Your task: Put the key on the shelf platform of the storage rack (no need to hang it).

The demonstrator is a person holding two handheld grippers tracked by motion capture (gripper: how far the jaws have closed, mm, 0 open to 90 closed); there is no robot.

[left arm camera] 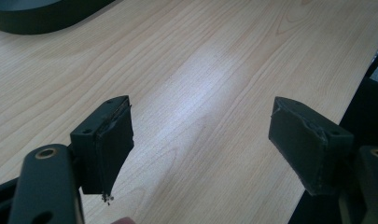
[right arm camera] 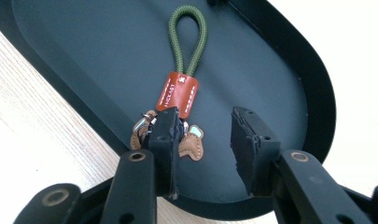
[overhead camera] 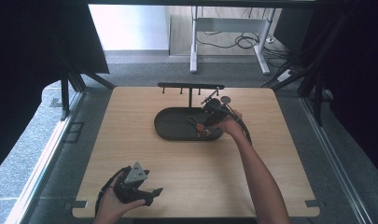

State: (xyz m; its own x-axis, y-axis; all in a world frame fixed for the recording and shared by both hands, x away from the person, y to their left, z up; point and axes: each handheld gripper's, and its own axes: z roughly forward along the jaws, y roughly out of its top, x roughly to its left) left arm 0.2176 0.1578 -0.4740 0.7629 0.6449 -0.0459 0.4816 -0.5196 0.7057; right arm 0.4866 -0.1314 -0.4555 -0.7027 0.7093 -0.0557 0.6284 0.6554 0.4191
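I read this as a lab or office test bay. I work at a bare wooden counter boxed in by black curtains on dark frame posts. Beyond it lie grey carpet, a white desk frame and loose cables on the floor.

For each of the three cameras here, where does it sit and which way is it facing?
High view: above the person's side, looking forward and down at the table, the black tray and the hook rack; both forearms and grippers show.
Left gripper view: on the left gripper, looking along its open jaws across bare wood.
Right gripper view: on the right gripper, looking down at the keychain.
All three share the tray.
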